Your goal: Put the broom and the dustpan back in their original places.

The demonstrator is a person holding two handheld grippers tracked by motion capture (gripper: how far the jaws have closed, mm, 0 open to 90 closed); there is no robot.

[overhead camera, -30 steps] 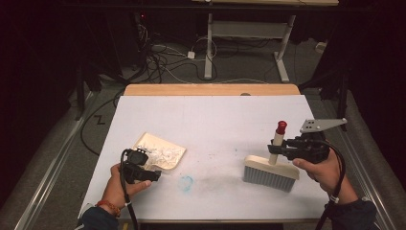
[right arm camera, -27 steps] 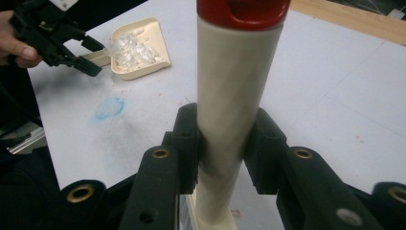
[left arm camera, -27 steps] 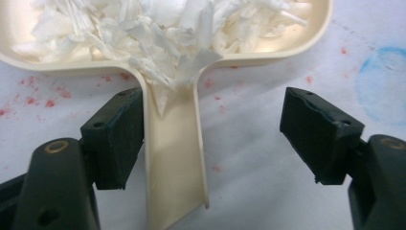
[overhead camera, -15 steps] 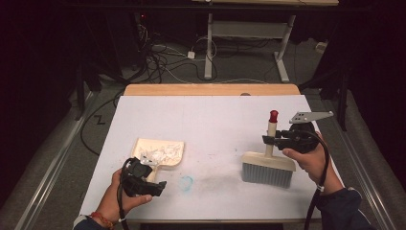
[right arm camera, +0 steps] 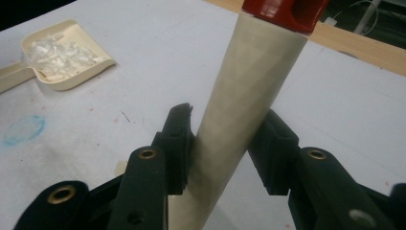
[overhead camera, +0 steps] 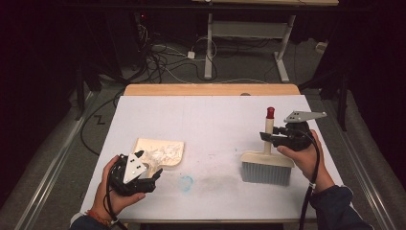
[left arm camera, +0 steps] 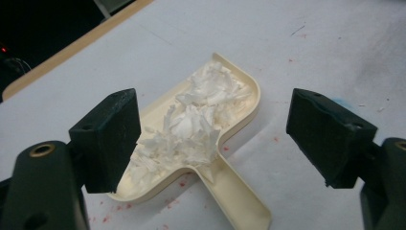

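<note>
The brush stands on its grey bristles on the right part of the white table, its cream handle rising upright to a red cap. The right gripper reaches it level from the right, held in the person's right hand with the forearm coming up from the lower right corner of the high view. In the right gripper view the handle stands between the two black jaws, which have just been opening: the left pad is touching the handle or very nearly so, and the right pad sits just beside it, so whether they still pinch it cannot be told for sure. Well apart, on the left part of the table, lies the cream dustpan, flat, with a heap of white shreds in its tray and its short handle pointing toward the person. The left gripper hangs just near that handle's end, gripped in the left hand that comes in from the bottom edge. Its jaws have just been opening and now stand spread wide, one on each side of the pan in the left gripper view, touching nothing. A faint blue smudge marks the table between pan and brush.
</note>
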